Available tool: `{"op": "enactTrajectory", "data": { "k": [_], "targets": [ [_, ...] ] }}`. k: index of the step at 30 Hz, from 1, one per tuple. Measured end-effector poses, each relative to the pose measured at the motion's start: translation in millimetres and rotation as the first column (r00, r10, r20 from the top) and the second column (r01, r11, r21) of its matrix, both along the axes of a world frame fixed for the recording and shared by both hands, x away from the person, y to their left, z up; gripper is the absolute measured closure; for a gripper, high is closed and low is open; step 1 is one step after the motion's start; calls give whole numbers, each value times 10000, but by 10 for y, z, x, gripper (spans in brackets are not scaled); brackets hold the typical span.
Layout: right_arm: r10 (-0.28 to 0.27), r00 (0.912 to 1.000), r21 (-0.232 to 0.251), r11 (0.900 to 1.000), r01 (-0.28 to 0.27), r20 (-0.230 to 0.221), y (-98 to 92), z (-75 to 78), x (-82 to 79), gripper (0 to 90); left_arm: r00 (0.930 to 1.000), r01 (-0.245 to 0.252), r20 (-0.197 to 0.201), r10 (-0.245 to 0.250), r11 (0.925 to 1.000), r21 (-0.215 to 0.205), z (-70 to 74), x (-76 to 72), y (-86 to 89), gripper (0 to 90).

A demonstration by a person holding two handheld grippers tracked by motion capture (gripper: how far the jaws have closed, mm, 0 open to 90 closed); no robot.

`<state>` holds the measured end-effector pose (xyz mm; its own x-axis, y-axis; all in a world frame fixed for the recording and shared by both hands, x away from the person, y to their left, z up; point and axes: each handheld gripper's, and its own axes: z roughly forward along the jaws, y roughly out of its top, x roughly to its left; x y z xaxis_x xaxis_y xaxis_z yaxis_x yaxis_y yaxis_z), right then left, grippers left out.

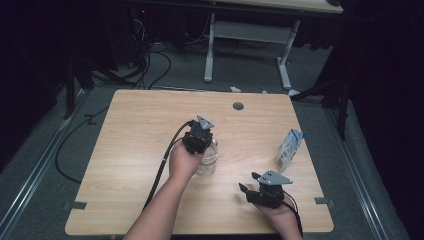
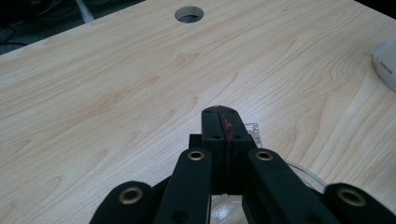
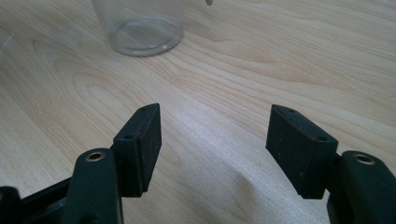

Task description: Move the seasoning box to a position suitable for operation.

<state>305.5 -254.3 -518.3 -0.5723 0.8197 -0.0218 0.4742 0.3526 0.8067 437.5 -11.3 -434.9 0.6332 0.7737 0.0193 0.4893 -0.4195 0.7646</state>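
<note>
The left claw (image 1: 202, 139), at frame centre, has its jaws pressed together over the rim of a clear plastic cup (image 1: 209, 159) standing mid-worktop (image 1: 140, 150), while the right claw (image 1: 250, 190), lower right, gapes empty, with a white carton (image 1: 290, 149) beyond.

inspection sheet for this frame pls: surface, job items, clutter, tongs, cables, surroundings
Surface: wooden table, round grommet hole near far edge.
Job's things: clear plastic jar upright mid-table; small clear tab at the left tongs' tips.
Clutter: white-blue pouch standing at right.
Grippers: left tongs over the jar, jaws shut; whether they pinch the tab, cannot tell. Right tongs open, nothing between the jaws.
Cables: black cable trails from left tongs across the table.
Surroundings: grey floor, second desk's white legs behind.
</note>
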Motion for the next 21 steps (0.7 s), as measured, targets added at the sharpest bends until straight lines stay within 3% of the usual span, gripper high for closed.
{"op": "enactTrajectory", "data": {
  "k": [21],
  "targets": [
    [101, 9999, -65, 9999, -100, 94, 27, 8, -12, 358, 10000, 54, 19, -53, 10000, -39, -35, -58, 32, 900]
  ]
}}
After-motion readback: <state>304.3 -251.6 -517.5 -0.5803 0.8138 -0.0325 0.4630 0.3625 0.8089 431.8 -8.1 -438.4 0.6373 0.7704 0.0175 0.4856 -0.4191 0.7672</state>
